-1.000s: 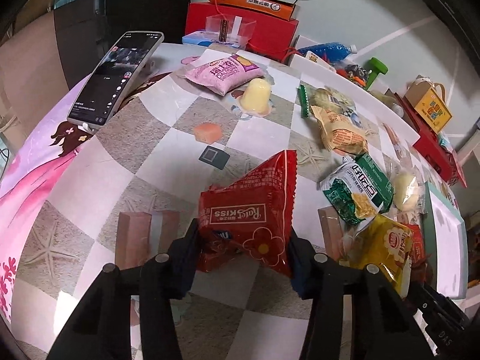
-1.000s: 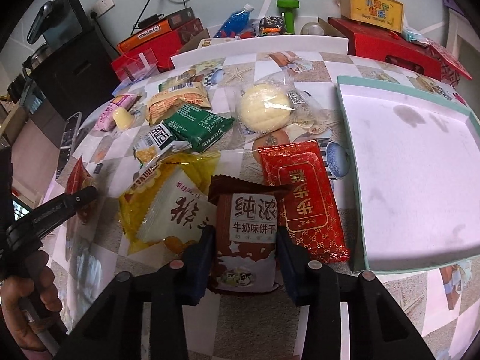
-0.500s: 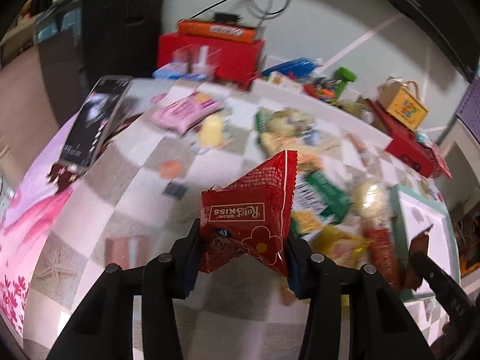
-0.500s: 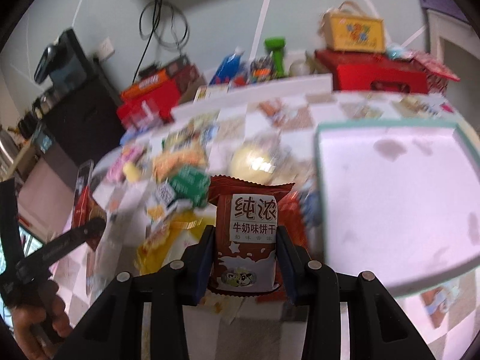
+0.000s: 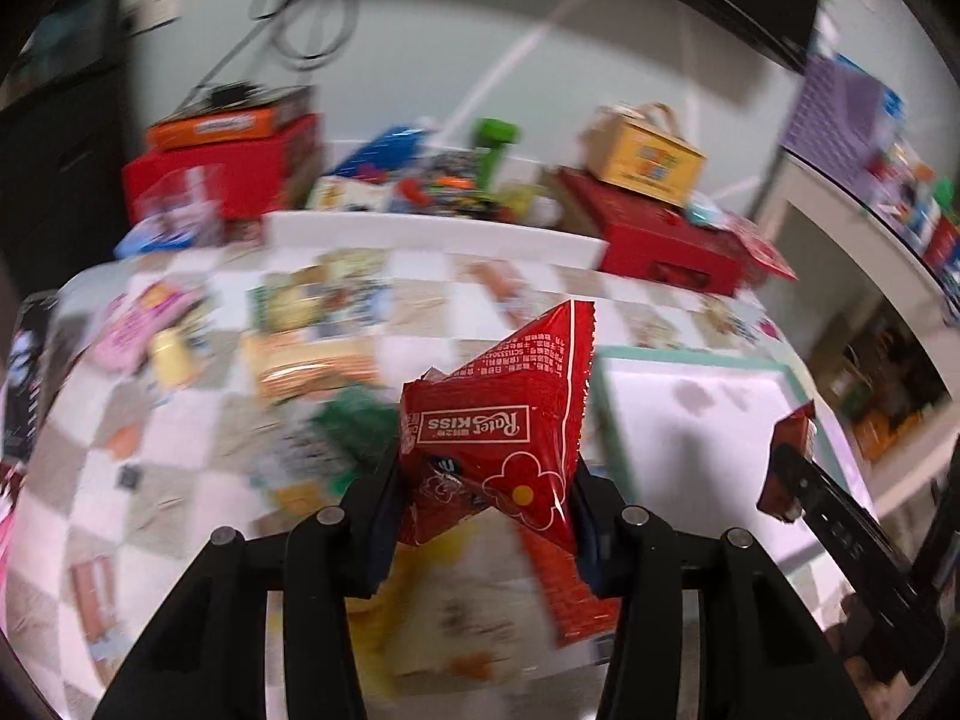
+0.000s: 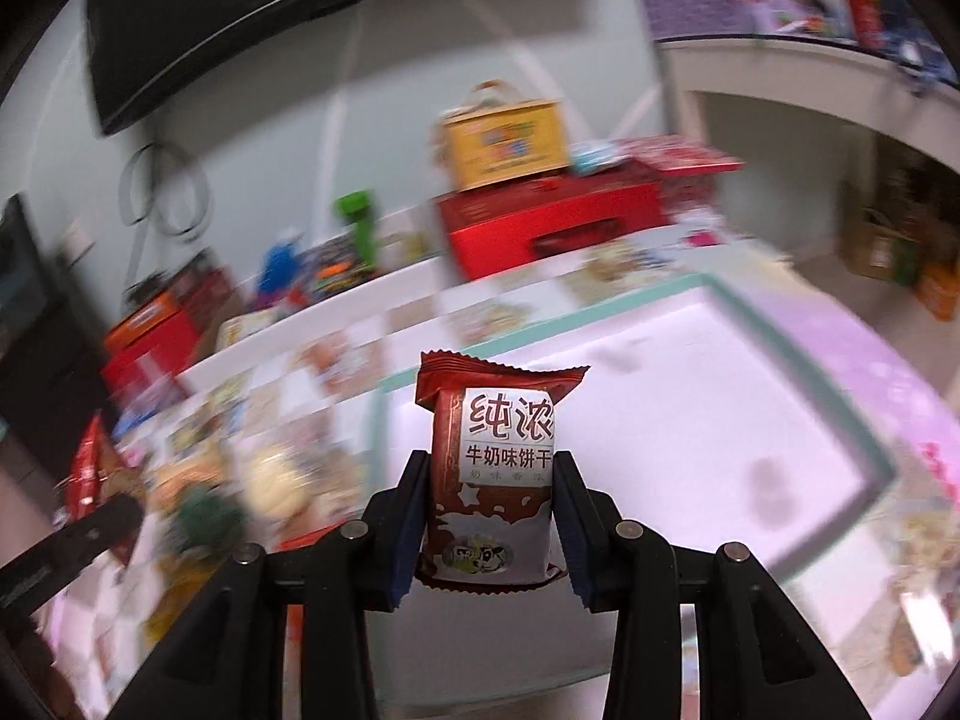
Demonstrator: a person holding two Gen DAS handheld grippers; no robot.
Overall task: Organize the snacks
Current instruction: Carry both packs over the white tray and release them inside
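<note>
Red and shiny, the puffy snack bag (image 5: pixel 498 438) with a flower is squeezed in the left gripper (image 5: pixel 486 516), up above the table (image 5: pixel 192 480). The right gripper (image 6: pixel 492 534) pinches a brown-and-white milk biscuit pack (image 6: pixel 495 474) upright, over the white tray's (image 6: pixel 864 456) near left corner.

Both wrist views tilt down over the table (image 5: pixel 420 354) (blurred), apparently sharing the white tray (image 6: pixel 690 372).

Left gripper (image 5: pixel 486 516) jaws clamped on a packet, right gripper (image 6: pixel 489 531) jaws likewise, both angled downward
</note>
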